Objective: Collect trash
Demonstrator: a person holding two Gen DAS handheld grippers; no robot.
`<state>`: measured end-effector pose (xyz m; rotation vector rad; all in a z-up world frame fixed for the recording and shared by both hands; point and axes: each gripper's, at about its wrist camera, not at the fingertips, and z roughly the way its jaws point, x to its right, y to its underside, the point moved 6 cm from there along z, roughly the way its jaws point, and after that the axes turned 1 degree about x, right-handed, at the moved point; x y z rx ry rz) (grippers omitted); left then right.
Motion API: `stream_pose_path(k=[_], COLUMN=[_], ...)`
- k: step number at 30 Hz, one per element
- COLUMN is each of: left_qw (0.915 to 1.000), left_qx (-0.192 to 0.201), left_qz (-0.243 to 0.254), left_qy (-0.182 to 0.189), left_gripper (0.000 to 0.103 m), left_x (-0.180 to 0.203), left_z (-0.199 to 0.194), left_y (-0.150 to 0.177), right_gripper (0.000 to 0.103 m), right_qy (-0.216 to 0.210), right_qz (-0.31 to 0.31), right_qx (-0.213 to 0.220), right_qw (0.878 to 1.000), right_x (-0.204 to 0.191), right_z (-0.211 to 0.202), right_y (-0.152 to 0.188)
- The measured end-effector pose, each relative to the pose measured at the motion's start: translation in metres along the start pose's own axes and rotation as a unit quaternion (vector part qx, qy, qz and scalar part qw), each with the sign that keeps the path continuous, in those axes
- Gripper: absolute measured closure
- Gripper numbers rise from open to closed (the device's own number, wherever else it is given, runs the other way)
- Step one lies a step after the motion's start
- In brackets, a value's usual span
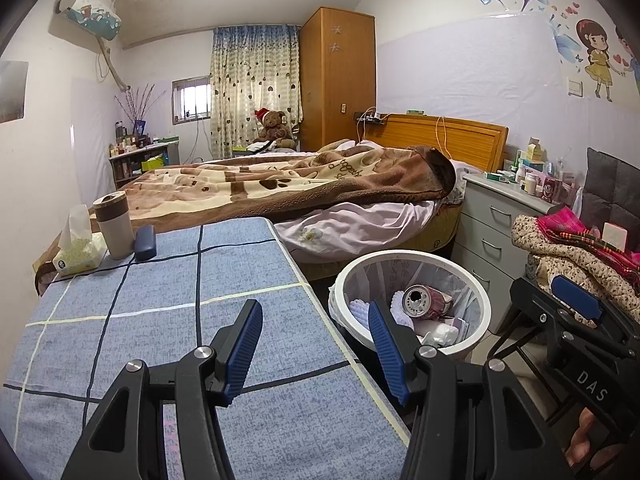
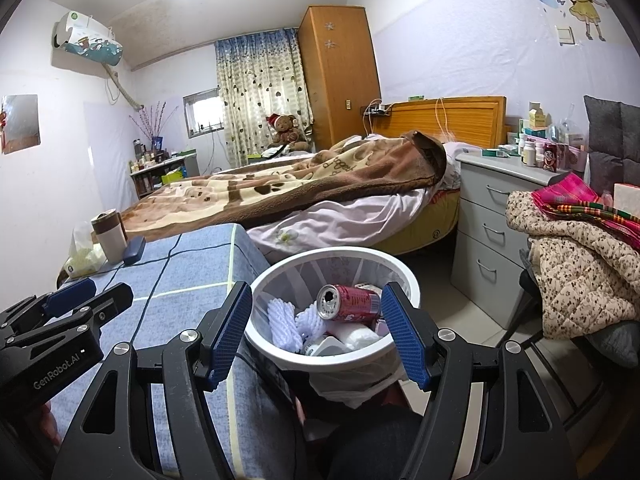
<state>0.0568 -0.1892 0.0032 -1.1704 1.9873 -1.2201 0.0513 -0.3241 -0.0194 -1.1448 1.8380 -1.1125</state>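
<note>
A white waste bin (image 1: 478, 280) (image 2: 404, 276) with a plastic liner stands on the floor beside the table. In it lie a red drink can (image 1: 426, 300) (image 2: 352, 303), white foam netting (image 2: 284, 322) and crumpled white paper (image 2: 356, 336). My left gripper (image 1: 316, 344) is open and empty above the table's right edge. My right gripper (image 2: 316, 330) is open and empty, just above the bin's near rim. The right gripper also shows in the left wrist view (image 1: 576, 300), and the left gripper in the right wrist view (image 2: 80, 300).
The table with a blue checked cloth (image 1: 160, 340) (image 2: 172, 280) bears a tissue pack (image 1: 78, 254), a cup (image 1: 114, 224) and a dark blue case (image 1: 145, 242) at its far end. A bed (image 1: 320, 184), grey drawers (image 1: 496, 220) and a clothes-piled chair (image 2: 580, 264) surround the bin.
</note>
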Motion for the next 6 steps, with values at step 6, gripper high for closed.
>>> stream_pose_path(k=[6], left_qw=[1.0000], left_qx=[-0.002], left_qz=[-0.002], left_qy=[0.002], left_gripper=[0.048], left_x=[-0.0006], left_z=[-0.0001], left_y=[0.0016], right_gripper=[0.034], right_qy=[0.000], right_qz=[0.000], right_qx=[-0.002], right_qw=[1.000], right_x=[0.0003], right_z=[0.0014], right_y=[-0.0009])
